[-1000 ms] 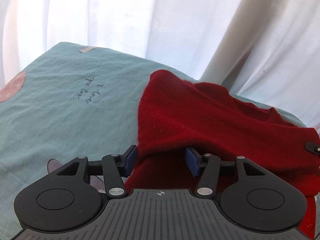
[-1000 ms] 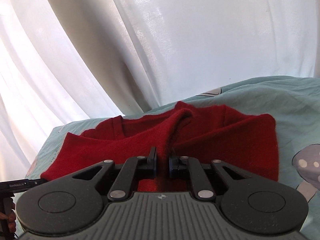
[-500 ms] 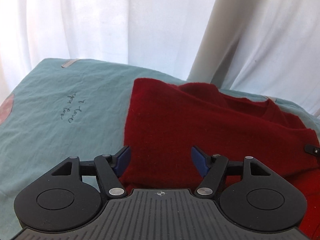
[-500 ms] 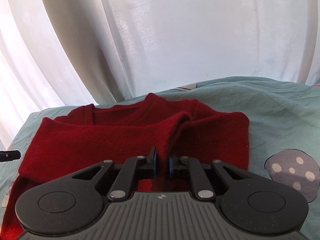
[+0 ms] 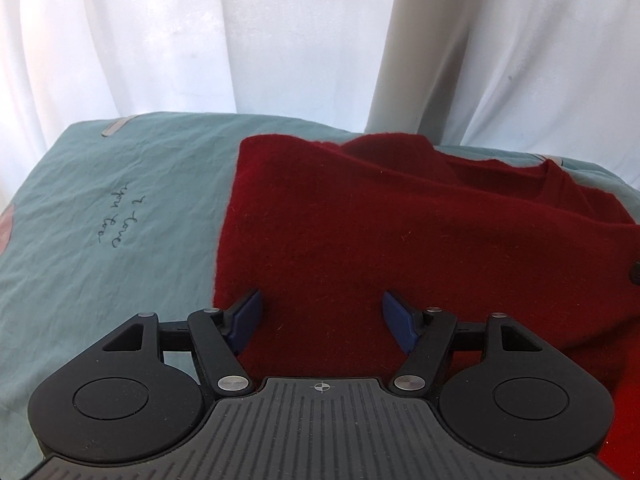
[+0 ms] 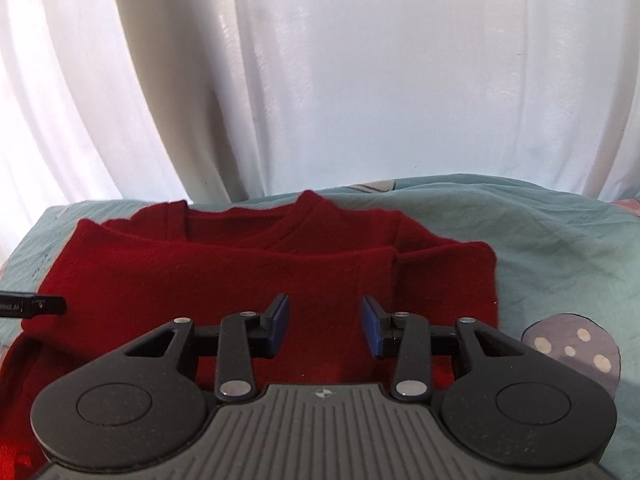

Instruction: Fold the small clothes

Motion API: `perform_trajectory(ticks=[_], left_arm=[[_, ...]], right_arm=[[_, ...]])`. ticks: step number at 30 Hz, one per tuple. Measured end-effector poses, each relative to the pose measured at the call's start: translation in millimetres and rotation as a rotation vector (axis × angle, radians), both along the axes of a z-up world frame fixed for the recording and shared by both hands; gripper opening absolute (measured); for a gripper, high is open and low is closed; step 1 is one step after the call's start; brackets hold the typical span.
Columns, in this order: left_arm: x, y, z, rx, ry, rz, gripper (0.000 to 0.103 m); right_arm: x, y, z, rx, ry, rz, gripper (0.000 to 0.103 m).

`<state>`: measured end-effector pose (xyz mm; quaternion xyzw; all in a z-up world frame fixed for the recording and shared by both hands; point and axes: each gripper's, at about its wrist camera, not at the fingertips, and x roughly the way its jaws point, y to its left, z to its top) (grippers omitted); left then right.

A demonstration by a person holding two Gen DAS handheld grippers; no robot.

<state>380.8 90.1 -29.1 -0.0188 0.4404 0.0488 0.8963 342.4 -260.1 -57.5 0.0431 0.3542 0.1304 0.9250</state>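
A dark red knitted sweater (image 5: 400,232) lies on a teal sheet, its lower part folded up over the chest, the neckline at the far side. It also shows in the right wrist view (image 6: 248,276). My left gripper (image 5: 322,312) is open and empty just above the sweater's near left part. My right gripper (image 6: 324,320) is open and empty above the sweater's near right part. The tip of the left gripper (image 6: 32,305) shows at the left edge of the right wrist view.
The teal sheet (image 5: 100,208) carries handwritten words (image 5: 118,220) left of the sweater and a grey spotted mushroom print (image 6: 576,352) to its right. White curtains (image 6: 360,80) hang close behind the surface's far edge.
The right gripper let go of the sweater fold and opened. The left gripper opened wider and drew back. The folded layer now lies flat on the sweater.
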Motion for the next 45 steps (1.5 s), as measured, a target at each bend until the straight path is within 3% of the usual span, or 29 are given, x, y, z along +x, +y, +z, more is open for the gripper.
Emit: perform_trajectory(ticks=[4,8,11,15,21,28,32,37,45], left_arm=[[-3.7,9.3,-7.1,-0.007,-0.002,-0.004,0.08],[-7.2,24.4,-11.6,-0.072,-0.005,0.027,0.084],[-18.5,30.9,-8.3,-0.058,0.01,0.067,0.084],[-56.2,44.4,-2.7,-0.078,0.015,0.074,0.085],[-122.4,54.8,-5.6,-0.136,0.059,0.075,0.09],[-181.3,57.4,-8.6,-0.166,0.107,0.052,0.091],[-214.3,59.4,-8.0,-0.182,0.132,0.045,0.092],[-241.4,69.2,-10.6,-0.152,0.166,0.044,0.092],[-266.6,97.2,-15.4,-0.292,0.188,0.073,0.09]], right_arm=[[-5.2,10.9,-16.9,-0.093,0.009,0.085,0.032],[-5.2,15.7,-18.9,-0.148,-0.007,0.111,0.031],[-8.9,21.5,-20.8,-0.204,-0.043,0.133,0.031],[-25.5,10.4,-4.0,-0.149,-0.029,0.087,0.032],[-91.1,-15.4,11.3,-0.052,0.017,0.041,0.038],[-198.9,-51.2,0.6,0.057,0.133,-0.107,0.041],[-241.4,-61.1,-7.9,0.04,0.175,-0.154,0.041],[-269.1,-70.2,-16.4,0.057,0.228,-0.166,0.041],[-293.3,-81.1,-25.3,0.076,0.264,-0.136,0.041]])
